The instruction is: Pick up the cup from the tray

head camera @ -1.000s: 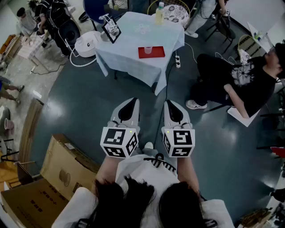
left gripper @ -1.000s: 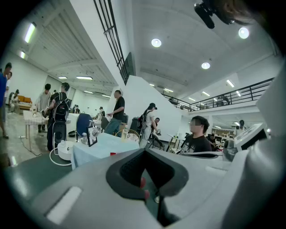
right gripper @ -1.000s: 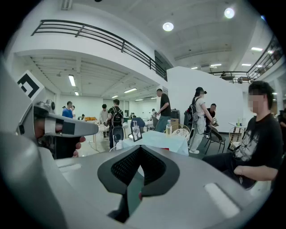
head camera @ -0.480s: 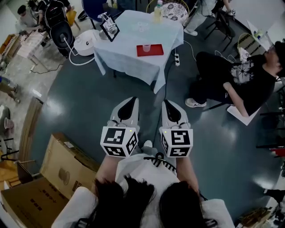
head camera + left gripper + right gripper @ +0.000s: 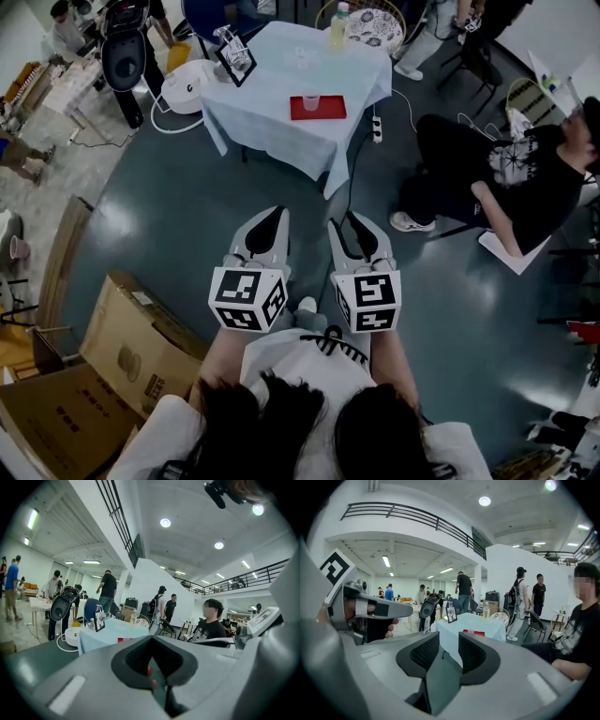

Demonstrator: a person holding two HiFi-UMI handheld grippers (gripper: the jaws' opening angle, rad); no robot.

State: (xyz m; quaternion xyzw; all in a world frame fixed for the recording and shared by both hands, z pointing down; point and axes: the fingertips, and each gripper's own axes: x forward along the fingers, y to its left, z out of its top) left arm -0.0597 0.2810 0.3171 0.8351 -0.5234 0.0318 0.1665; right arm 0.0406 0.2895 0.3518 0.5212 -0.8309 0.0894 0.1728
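Note:
A small pink cup (image 5: 310, 101) stands on a red tray (image 5: 328, 110) on a table with a pale blue cloth (image 5: 281, 131), far ahead across the floor. Both grippers are held side by side close to the person's body, well short of the table. My left gripper (image 5: 277, 212) is shut and holds nothing. My right gripper (image 5: 339, 223) is open, and nothing is between its fingers. In the right gripper view the table and red tray (image 5: 474, 632) show through the right gripper (image 5: 449, 644). The left gripper view shows the left gripper (image 5: 151, 665) closed to a slit.
A bottle (image 5: 337, 26), a framed picture (image 5: 235, 62) and a clear glass stand on the table. A white round device (image 5: 185, 89) and a power strip (image 5: 377, 131) lie on the floor beside it. A person (image 5: 497, 169) sits at the right. Cardboard boxes (image 5: 122, 356) lie at the left.
The right gripper's jaws have parted; they were together before. Both grippers have sunk slightly in the head view. The left gripper stays shut.

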